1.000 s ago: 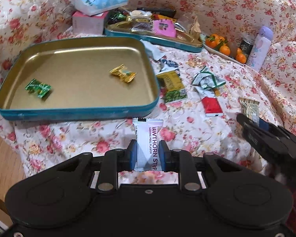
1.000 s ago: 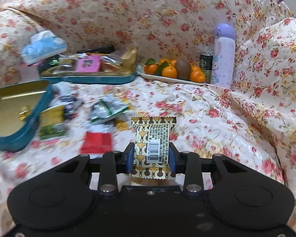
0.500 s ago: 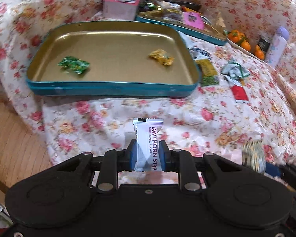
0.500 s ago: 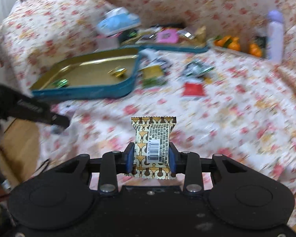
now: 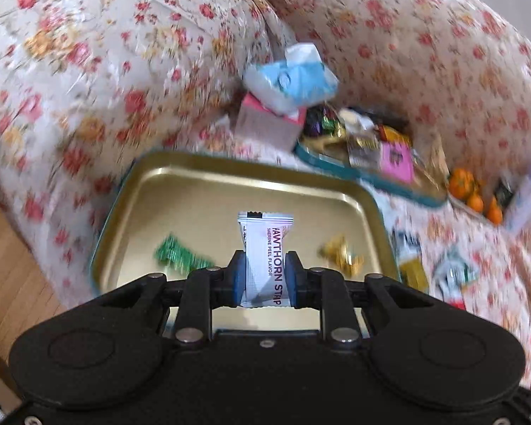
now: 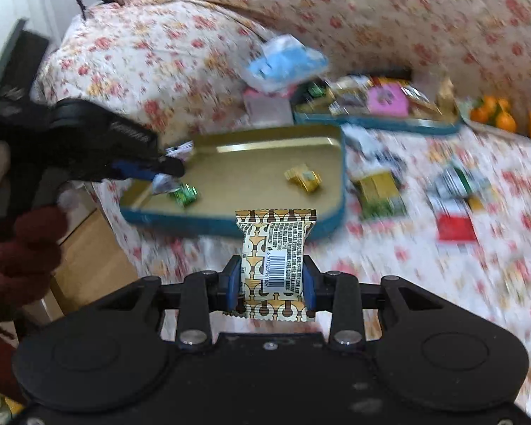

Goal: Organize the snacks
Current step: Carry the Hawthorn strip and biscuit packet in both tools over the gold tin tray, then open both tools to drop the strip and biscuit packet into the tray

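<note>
Gold-lined tin tray [image 5: 194, 191] waits on the floral cover as the left gripper [image 5: 263, 278] clamps a white hawthorn strip [image 5: 265, 248] over it; the right gripper [image 6: 270, 279], short of its near edge, pinches a patterned packet [image 6: 274, 248]. Released early, that packet would likely miss.

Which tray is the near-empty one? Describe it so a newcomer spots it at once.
On the floral-covered sofa, two teal-walled trays with gold insides sit near each other. The near-empty tray is the closer one, toward the sofa's edge. It holds only a green candy and a gold candy, while the far tray is heaped with mixed wrappers.
</note>
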`<state>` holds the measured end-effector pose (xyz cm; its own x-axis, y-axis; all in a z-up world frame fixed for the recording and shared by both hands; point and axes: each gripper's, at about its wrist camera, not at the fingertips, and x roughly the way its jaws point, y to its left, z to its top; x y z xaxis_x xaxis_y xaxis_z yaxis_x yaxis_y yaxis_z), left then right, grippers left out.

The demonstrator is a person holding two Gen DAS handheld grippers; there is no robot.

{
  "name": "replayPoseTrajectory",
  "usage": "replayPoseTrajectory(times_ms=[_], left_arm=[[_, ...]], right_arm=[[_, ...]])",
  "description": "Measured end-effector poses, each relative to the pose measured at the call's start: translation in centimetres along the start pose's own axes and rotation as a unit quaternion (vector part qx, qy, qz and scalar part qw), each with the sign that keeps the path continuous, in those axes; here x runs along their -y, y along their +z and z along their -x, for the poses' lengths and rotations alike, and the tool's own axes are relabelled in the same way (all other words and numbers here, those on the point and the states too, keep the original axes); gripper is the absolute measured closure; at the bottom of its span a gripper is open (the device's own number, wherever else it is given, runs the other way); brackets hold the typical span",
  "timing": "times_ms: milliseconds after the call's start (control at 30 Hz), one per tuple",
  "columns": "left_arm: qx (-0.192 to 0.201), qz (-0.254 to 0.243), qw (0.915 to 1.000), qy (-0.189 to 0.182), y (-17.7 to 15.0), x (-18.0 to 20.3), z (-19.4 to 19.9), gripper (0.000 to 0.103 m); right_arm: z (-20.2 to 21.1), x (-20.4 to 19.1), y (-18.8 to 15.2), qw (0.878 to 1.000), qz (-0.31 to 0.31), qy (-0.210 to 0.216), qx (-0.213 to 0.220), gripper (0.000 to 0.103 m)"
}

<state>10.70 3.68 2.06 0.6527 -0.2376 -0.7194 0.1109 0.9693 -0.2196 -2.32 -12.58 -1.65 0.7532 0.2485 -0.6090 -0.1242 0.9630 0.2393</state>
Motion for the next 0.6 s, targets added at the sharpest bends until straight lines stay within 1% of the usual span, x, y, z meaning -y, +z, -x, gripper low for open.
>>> replayPoseTrajectory(times_ms=[167,233,333,400,433,600], left_arm=[[0.010,0.016,0.9998,0.007,2.7,-0.6,-2.7,0.073],[0.008,0.011,0.9998,0.012,3.3,-0.5,-3.8,0.072],[0.013,0.011,0.9997,0.016,3.9,-0.7,-4.4,0.071],[0.019,0.012,0.9997,0.013,3.9,-0.9,-4.3,0.064],[0.020,0.013,0.9996,0.013,3.9,-1.0,-4.2,0.063],[0.018,0.036,0.9991,0.017,2.7,-2.1,-3.2,0.063]], right_arm=[[-2.2,-0.9,2.9,1.000,0.008,-0.005,0.020,0.067],[-3.1,-1.4,3.9,1.000,0.011,-0.010,0.025,0.067],[-4.9,-1.8,5.0,0.999,0.014,-0.020,0.029,0.067],[-5.9,-2.0,5.6,0.999,0.015,-0.030,0.031,0.067],[-6.4,-2.0,5.8,0.999,0.014,-0.031,0.030,0.067],[-9.0,-2.6,6.7,0.999,0.022,-0.041,0.021,0.067]])
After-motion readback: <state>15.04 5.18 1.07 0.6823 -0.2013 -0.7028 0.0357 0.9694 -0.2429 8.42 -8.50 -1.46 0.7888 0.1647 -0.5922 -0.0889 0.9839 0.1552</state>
